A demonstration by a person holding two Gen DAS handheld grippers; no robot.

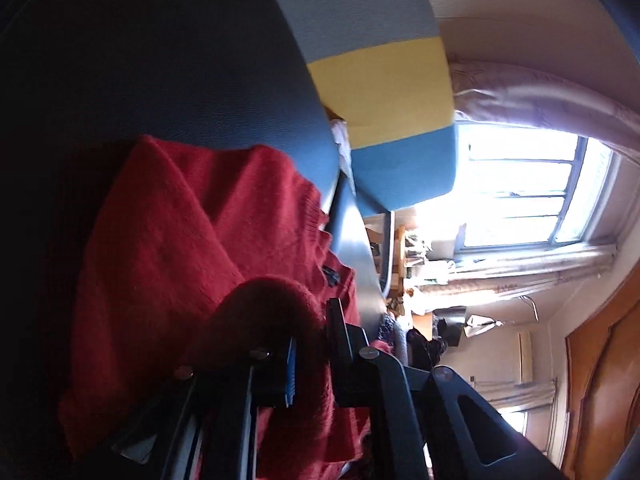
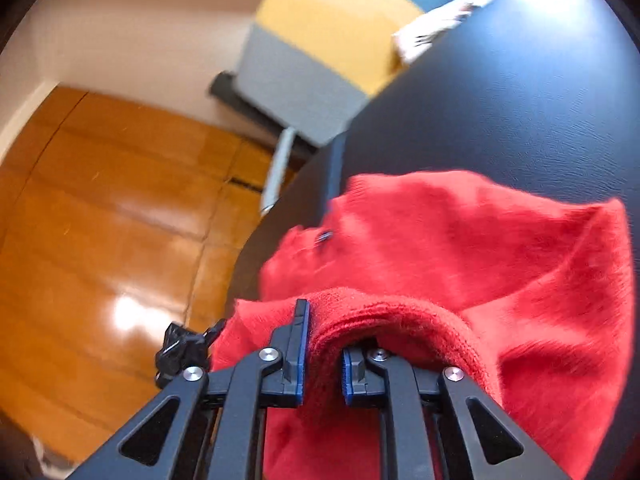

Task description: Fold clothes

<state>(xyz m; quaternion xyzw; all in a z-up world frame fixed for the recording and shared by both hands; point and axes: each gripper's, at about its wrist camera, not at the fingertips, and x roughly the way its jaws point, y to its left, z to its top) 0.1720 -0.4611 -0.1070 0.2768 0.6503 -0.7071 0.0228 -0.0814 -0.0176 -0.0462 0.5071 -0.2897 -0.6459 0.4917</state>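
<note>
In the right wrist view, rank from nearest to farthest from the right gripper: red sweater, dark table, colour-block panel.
1. red sweater: a fold clamped in the right gripper.
2. dark table: under the sweater, stretching ahead to the right.
3. colour-block panel: beyond the table's far edge, top centre.

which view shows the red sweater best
The right wrist view: the red sweater is brightly lit there, spread on the dark table. The left wrist view shows it shadowed and partly hidden behind the gripper fingers.
</note>
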